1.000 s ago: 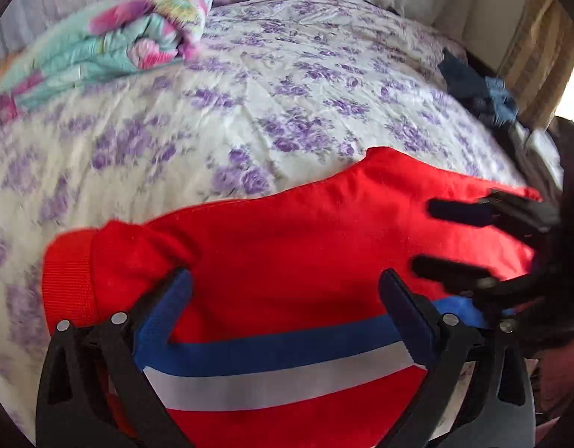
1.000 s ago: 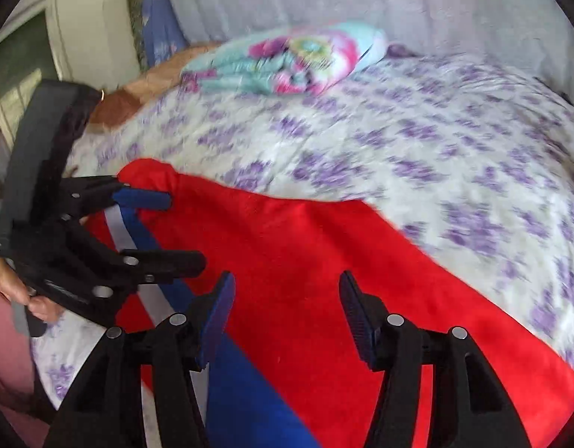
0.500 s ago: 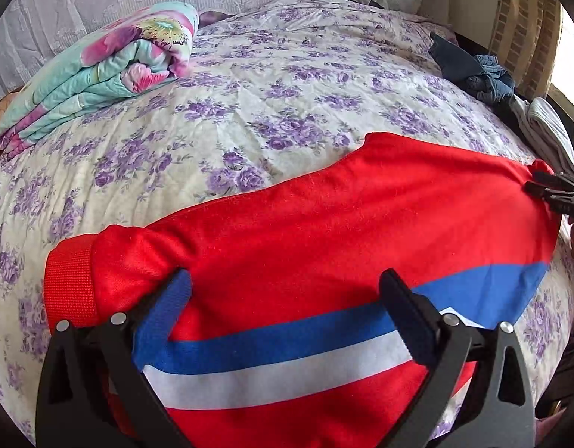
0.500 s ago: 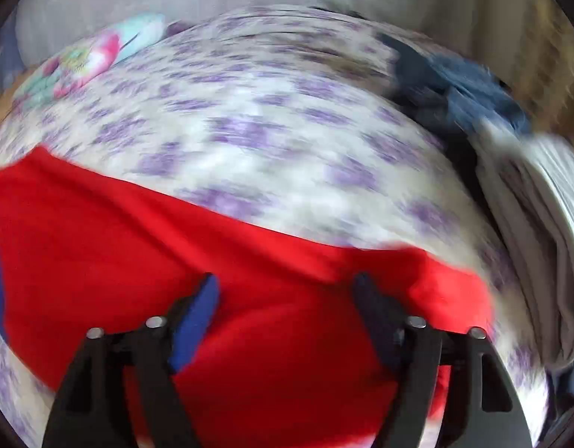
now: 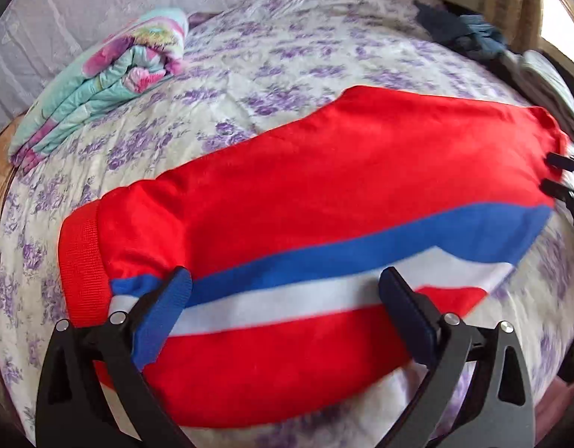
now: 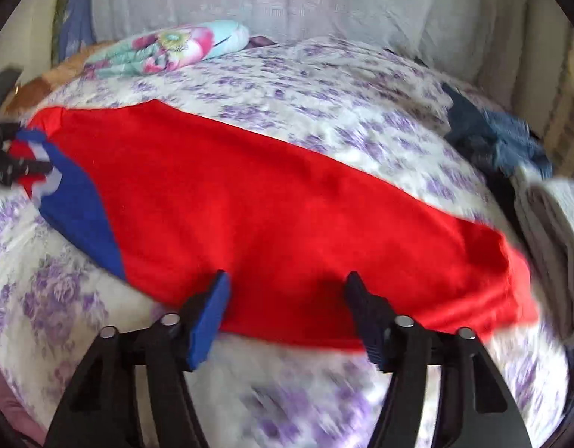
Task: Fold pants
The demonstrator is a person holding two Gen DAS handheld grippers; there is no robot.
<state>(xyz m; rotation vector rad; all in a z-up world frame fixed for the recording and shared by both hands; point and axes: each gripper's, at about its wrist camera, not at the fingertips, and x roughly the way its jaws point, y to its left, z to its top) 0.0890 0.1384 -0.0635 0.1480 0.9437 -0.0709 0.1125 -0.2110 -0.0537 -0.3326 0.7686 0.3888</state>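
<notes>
No text, label, brand, number or sign can be read in either view. The left gripper (image 6: 10,164), seen at the edge of the right wrist view, carries a small pale marking on its black body, but it is too blurred and small to make out.

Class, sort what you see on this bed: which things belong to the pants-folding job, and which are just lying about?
Part of the job:
red pants with blue and white side stripes
left gripper, open
right gripper, open

Just lying about:
folded turquoise and pink floral blanket
heap of dark blue clothes
folded grey cloth
purple-flowered white bedsheet
</notes>
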